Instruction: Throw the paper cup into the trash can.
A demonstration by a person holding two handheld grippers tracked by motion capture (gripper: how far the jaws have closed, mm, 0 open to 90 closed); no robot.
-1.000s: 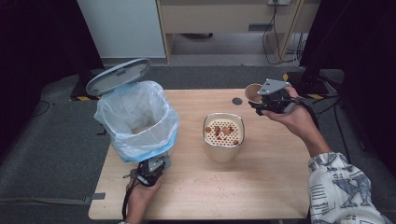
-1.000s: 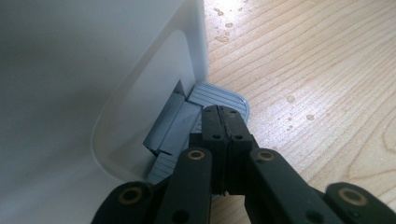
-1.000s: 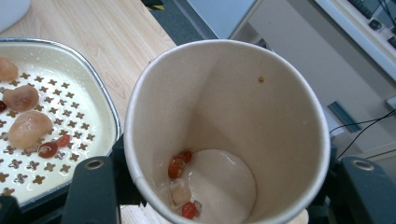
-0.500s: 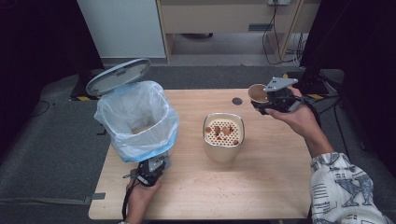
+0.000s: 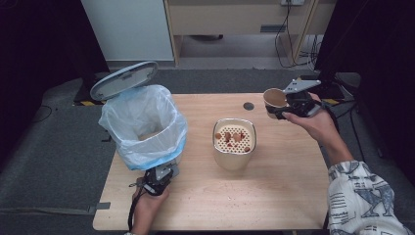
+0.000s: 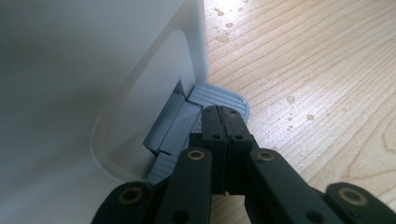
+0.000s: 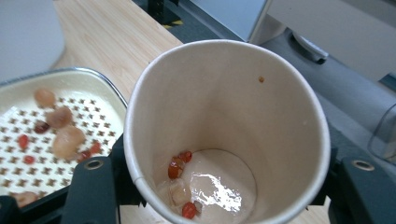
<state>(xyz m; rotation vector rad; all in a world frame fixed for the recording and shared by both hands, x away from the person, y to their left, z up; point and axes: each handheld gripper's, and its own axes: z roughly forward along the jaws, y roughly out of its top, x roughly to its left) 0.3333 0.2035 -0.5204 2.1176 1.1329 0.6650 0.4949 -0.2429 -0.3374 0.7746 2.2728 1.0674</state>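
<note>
- The paper cup (image 7: 224,130), with a few red bits and ice left inside, hangs clamped in the right gripper (image 5: 293,105) beside the strainer (image 5: 234,137), probably for emptying.
- The left gripper (image 6: 219,135), jaws closed, presses the bin's pedal (image 6: 224,95), propping the lid (image 5: 123,79) open.

The table (image 5: 274,196) is evenly lit from above, darkness is seen around it, and glare is thrown inside the paper cup (image 7: 224,182).

bin (image 5: 144,129) left of strainer pot (image 5: 234,143), cup (image 5: 274,101) right
</note>
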